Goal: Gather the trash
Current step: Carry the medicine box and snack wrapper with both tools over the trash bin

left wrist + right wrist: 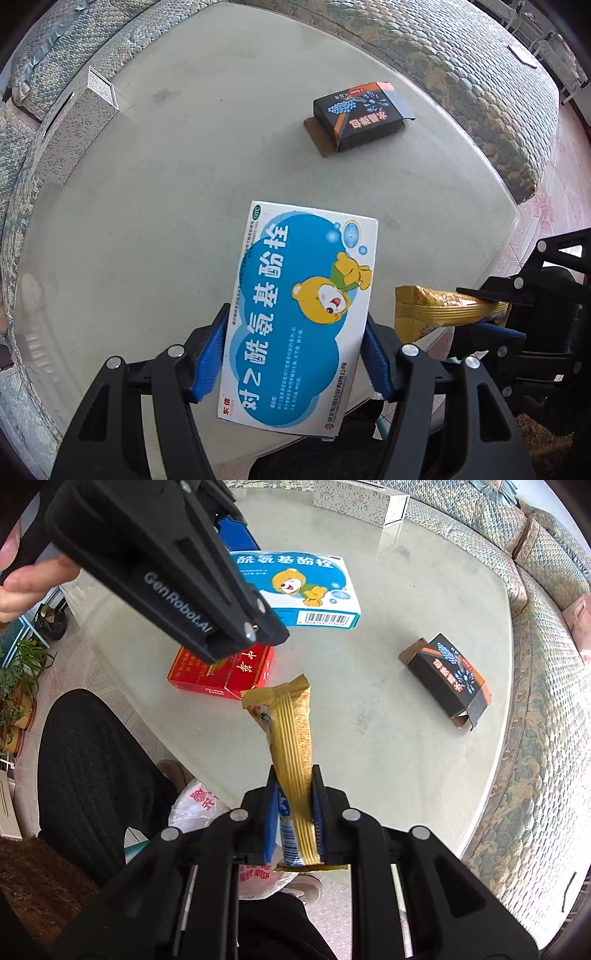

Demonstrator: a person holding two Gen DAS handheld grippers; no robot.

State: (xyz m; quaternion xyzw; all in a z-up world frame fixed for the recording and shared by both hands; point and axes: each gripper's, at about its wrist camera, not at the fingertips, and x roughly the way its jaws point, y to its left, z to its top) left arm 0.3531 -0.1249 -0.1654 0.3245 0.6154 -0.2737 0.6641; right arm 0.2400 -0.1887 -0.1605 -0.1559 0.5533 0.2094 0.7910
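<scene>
Left gripper [295,354] pinches blue medicine box [301,314], right gripper [293,812] pinches gold wrapper [291,746]; both above table [184,184] near edge. Risk: thin wrapper slipping from pads.

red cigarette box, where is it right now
In the right wrist view, the red cigarette box lies on the glass table, left of centre, beneath the left gripper.
</scene>
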